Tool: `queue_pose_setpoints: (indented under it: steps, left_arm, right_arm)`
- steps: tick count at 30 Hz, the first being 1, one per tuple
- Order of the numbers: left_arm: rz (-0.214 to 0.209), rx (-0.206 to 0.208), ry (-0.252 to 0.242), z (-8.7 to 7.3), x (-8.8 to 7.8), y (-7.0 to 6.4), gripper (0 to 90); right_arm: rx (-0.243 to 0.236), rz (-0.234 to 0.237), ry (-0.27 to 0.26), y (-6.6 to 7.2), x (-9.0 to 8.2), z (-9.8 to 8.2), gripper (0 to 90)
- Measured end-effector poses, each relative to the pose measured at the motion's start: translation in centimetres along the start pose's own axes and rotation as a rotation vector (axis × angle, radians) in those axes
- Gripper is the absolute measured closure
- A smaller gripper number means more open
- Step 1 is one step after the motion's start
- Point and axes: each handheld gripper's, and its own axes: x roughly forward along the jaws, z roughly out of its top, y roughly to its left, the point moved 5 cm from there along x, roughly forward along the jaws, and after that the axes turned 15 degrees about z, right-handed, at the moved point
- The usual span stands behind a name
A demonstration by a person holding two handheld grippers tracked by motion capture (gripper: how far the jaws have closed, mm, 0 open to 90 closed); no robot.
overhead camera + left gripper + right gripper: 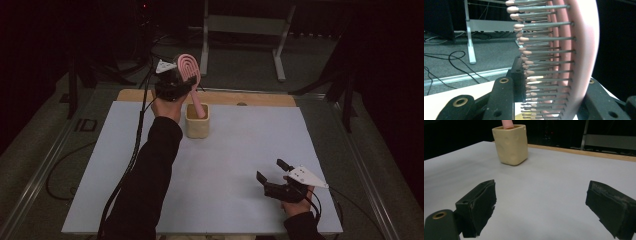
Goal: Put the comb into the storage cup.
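A pink hairbrush stands tilted with its handle down in a beige square cup at the back of the table. My left gripper is shut on the brush just below its head. In the left gripper view the brush's back and grey pink-tipped bristles sit between the black jaws. My right gripper rests open near the front right of the table, nothing between its jaws. The right gripper view looks past that gripper to the cup, with the pink handle sticking out.
A pale mat covers the table, with a wooden strip along its far edge. Behind the table stands a grey metal frame. Cables lie on the floor. A black cable trails along the left forearm.
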Motion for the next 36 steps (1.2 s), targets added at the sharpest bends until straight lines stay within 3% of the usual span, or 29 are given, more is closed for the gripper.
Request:
queue_pose_setpoints:
  steps: [36]
  left_arm:
    - [0.013,0.013,0.034,-2.7,1.2,-1.0,64.6]
  right_arm:
    - [-0.003,-0.005,-0.003,-0.1,0.0,0.0,9.2]
